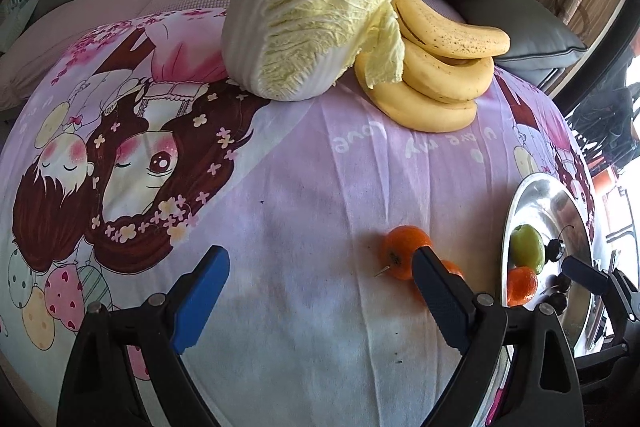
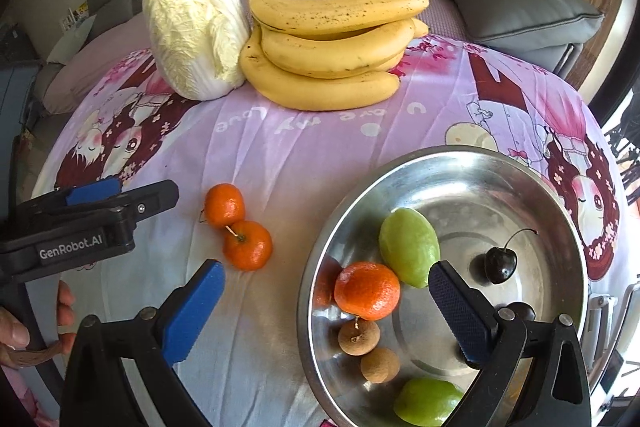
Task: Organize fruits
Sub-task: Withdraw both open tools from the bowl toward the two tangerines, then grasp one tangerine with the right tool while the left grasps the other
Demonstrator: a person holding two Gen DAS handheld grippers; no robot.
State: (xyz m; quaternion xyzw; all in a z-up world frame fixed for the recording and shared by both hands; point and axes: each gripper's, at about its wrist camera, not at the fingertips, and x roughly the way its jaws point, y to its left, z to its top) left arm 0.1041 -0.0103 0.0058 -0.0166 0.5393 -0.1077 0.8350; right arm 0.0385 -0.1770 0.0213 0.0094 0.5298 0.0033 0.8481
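A: Right wrist view: right gripper [image 2: 324, 311] and left gripper [image 2: 120, 193] both gape empty; two small orange tangerines [image 2: 239, 227] on the lilac cloth, beside the round steel bowl [image 2: 440, 163].

B: Straddle one tangerine squarely, clear of its neighbour.

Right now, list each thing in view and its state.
Left gripper: open, empty.
Right gripper: open, empty, over the bowl's rim.
Bowl: upright, holding fruit.
Two tangerines: on the cloth, outside the bowl, touching.
Bananas: bunch on the cloth, against the cabbage.
Cabbage: on the cloth.
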